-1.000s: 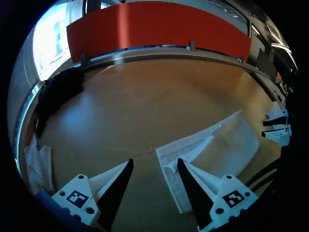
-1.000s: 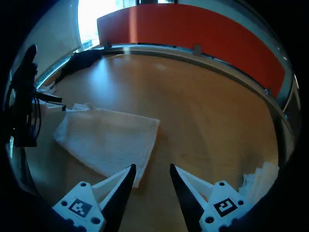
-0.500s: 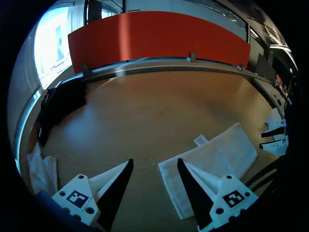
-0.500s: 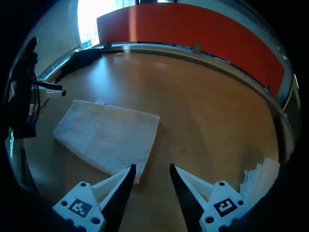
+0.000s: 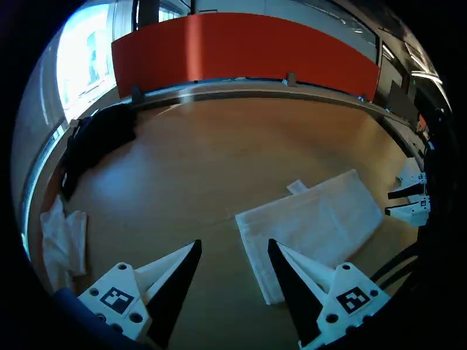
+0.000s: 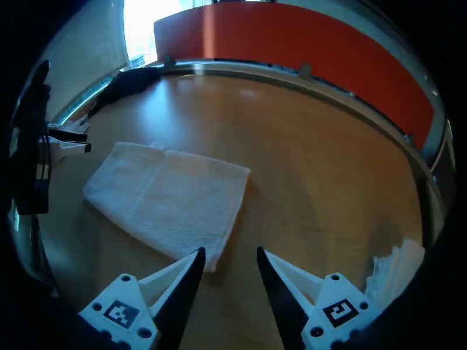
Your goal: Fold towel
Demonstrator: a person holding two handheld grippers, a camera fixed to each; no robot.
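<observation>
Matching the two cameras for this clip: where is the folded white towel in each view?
Left gripper view: the towel lies lower right, flat on the table.
Right gripper view: the towel lies left of centre, flat.
Shared landmark: the orange partition along the table's far edge.

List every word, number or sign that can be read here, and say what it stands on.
No readable words or numbers.
Tag at the edge of the towel: too small to read.
Black-and-white square markers on the left tool and right tool: patterns, not text.
</observation>
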